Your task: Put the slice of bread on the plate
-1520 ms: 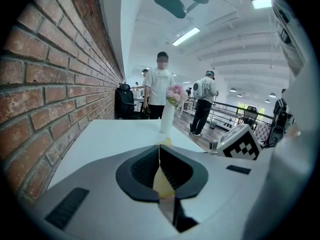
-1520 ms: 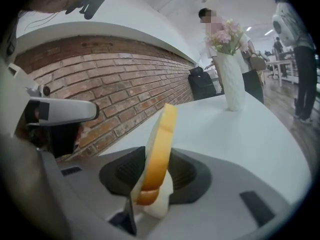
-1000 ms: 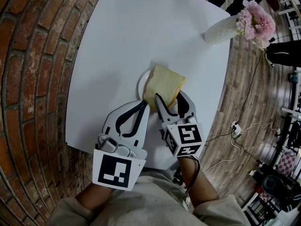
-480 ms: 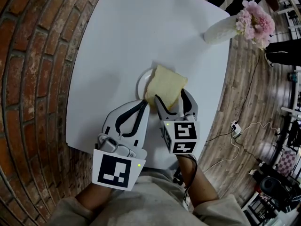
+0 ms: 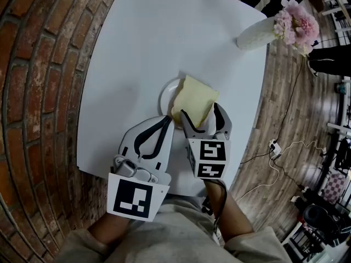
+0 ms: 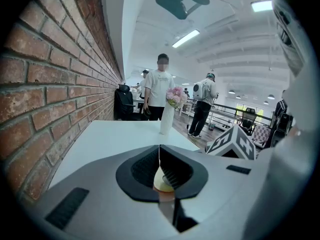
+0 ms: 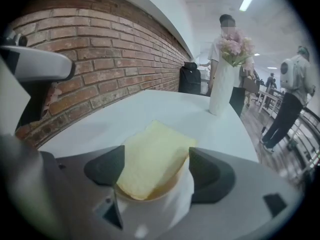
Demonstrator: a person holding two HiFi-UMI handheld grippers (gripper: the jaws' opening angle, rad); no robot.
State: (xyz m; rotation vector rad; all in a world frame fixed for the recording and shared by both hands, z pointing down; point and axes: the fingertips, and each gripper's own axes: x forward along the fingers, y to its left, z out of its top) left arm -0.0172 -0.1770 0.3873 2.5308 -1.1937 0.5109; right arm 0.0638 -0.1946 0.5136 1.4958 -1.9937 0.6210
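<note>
Flat on plate (image 5: 165, 95): bread (image 5: 194, 98), mid-table (image 5: 164, 32), toward near edge. Overhangs plate rim on the right. Right gripper (image 5: 201, 110) at near end of bread: jaws have just been opening, now spread wide, one on either side of the slice, not pinching it. Left gripper (image 5: 171, 120) just beside, to the left: jaws pressed together, nothing seen pinched, tips by plate's near rim; touching or not, cannot tell. Vase (image 5: 253, 36) with pink flowers (image 5: 296, 22) at far right corner, well apart.
</note>
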